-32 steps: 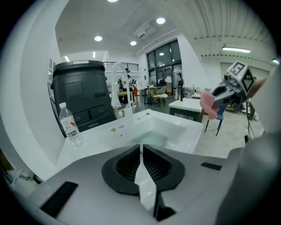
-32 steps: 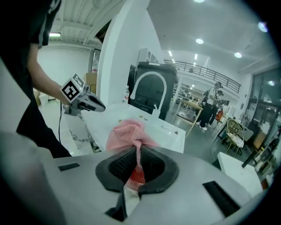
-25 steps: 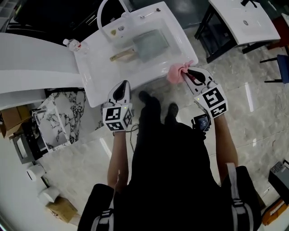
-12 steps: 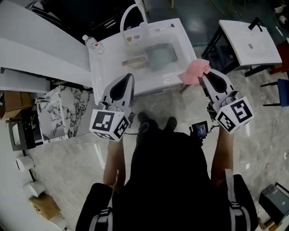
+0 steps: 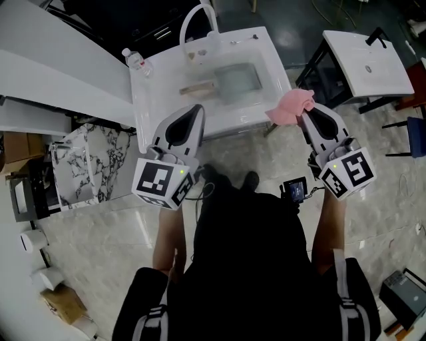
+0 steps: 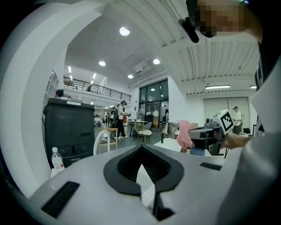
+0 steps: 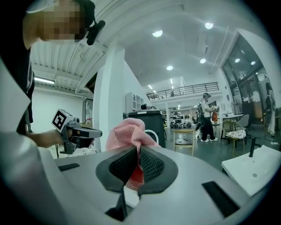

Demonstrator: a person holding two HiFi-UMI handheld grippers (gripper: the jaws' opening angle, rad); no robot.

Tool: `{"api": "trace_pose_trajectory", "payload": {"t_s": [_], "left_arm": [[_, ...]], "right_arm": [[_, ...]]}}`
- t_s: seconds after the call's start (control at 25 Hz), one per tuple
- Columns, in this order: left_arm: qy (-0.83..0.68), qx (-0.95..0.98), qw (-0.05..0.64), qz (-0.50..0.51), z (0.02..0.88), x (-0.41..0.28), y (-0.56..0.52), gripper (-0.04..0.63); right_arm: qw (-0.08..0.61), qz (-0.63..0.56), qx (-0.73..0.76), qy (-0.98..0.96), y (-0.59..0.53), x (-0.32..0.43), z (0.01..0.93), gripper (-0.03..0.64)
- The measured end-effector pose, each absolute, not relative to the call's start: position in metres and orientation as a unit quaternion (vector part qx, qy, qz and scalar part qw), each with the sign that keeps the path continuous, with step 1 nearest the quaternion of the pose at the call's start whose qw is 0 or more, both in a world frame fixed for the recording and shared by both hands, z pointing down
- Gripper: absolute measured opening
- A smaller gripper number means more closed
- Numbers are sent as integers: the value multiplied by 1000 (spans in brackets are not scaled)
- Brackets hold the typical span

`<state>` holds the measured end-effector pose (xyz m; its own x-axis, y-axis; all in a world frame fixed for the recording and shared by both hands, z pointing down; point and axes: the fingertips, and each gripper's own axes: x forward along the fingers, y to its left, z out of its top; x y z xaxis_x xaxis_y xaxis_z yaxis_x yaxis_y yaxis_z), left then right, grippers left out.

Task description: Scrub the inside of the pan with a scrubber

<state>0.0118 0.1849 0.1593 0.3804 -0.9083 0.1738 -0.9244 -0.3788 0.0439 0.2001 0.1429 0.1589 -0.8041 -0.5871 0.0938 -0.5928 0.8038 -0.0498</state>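
While both grippers hang level in front of me, short of the sink (image 5: pixel 154 100), nothing touches the pan yet. Starting at the left, a water bottle (image 5: pixel 135 62) stands on the sink's corner, at about ten o'clock from the pan. My left gripper (image 5: pixel 195 112) has its jaws closed on nothing; its own view shows the pads together with only the room beyond. I judge it is kept free to steady the pan by the handle. The pan (image 5: pixel 236 80) lies in the basin at my twelve o'clock, open side up, near the tap (image 5: pixel 194 16), with its pale handle (image 5: pixel 197 88) pointing toward nine o'clock. That puts the handle on my left gripper's side and leaves the inside open to the right. At about four o'clock from the pan, my right gripper (image 5: pixel 301 113) has its jaws clamped on the pink mesh scrubber (image 5: pixel 291 104). The scrubber bunches out past the tips, so the soft part would meet the metal first. The scrubbing itself has yet to begin.
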Motion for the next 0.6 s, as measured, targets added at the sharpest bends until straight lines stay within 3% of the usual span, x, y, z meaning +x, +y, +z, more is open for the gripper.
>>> {"api": "trace_pose_trajectory", "payload": {"t_s": [0.6], "left_arm": [[-556,824,75,72,177,5,185,34]], "right_arm": [[48,23,309,-950,143,197,165,34]]}}
